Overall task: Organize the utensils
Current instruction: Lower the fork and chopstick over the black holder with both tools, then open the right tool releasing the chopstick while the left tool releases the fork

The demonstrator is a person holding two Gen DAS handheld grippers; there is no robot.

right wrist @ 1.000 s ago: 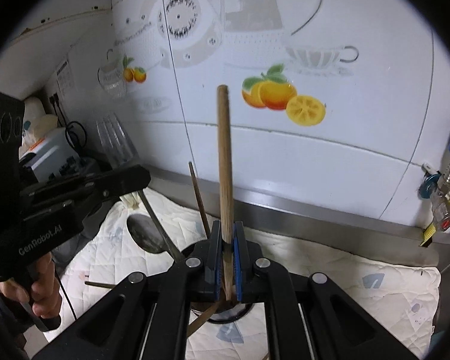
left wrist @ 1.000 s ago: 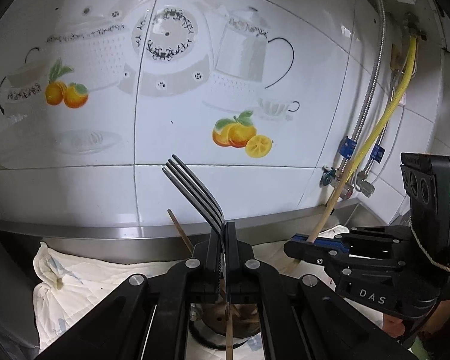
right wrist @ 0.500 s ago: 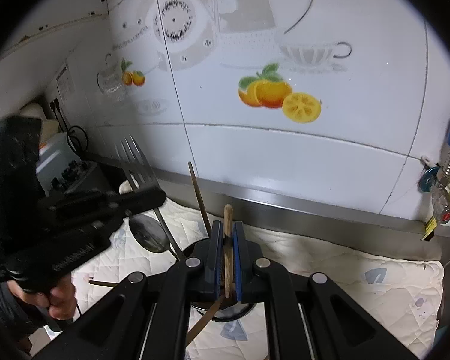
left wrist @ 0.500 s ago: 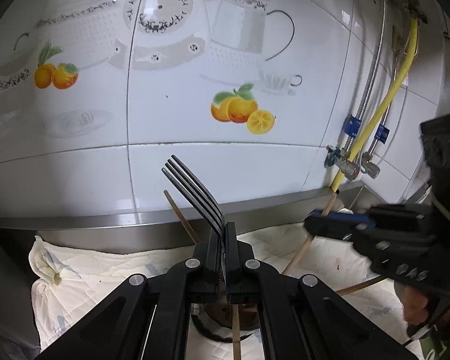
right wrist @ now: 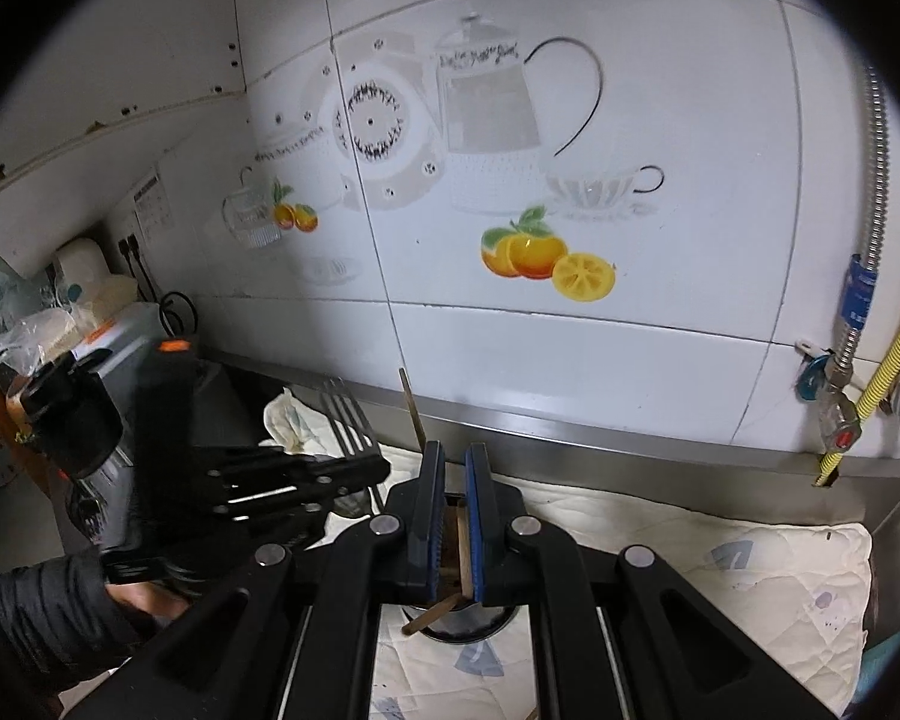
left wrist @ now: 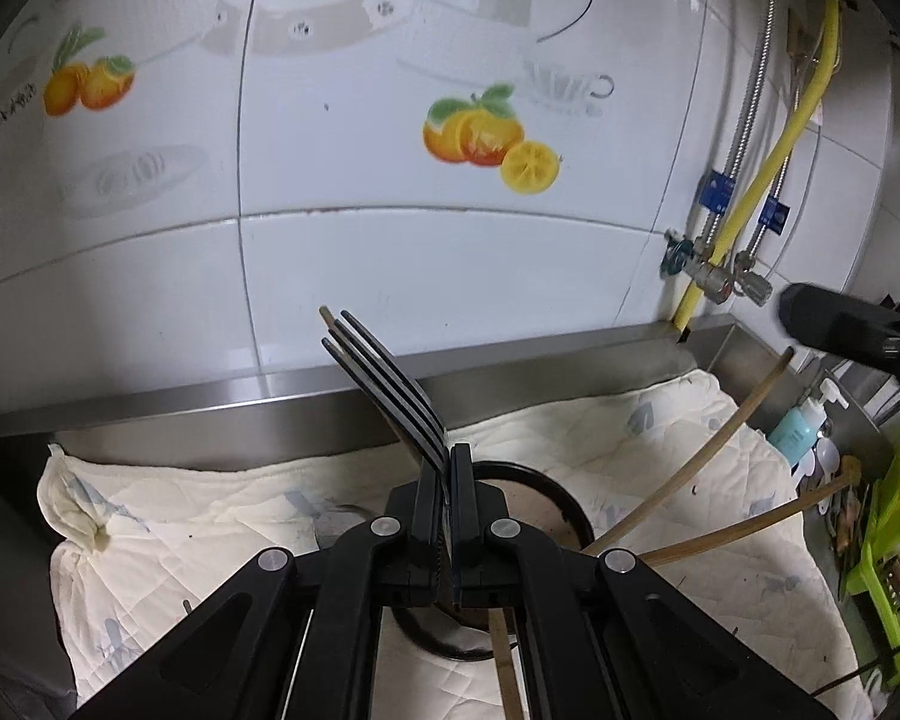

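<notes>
My left gripper point(left wrist: 450, 456) is shut on a black fork point(left wrist: 390, 384) whose tines point up and to the left. It hangs just above a dark round holder point(left wrist: 546, 480) with wooden chopsticks point(left wrist: 690, 480) leaning out to the right. In the right wrist view the same fork point(right wrist: 348, 420) and left gripper point(right wrist: 378, 471) sit left of my right gripper point(right wrist: 455, 456). The right gripper is shut to a narrow slit above the holder point(right wrist: 498, 618). A thin wooden stick point(right wrist: 463, 546) shows low in that slit, thinner than the gap. One chopstick point(right wrist: 411, 414) stands upright behind.
The holder stands on a quilted cream cloth point(left wrist: 210, 540) against a steel ledge point(left wrist: 210, 402) and tiled wall. A yellow hose point(left wrist: 768, 162) and valves are at the right, with a blue bottle point(left wrist: 798, 426) and green rack point(left wrist: 888, 516). Appliances point(right wrist: 108, 330) crowd the left. A sleeved hand point(right wrist: 42, 612) holds the left gripper.
The long wooden stick that stood up through my right jaws has slid down out of sight into the holder. My left gripper has sunk toward the holder with the fork. The right gripper has drawn away.
</notes>
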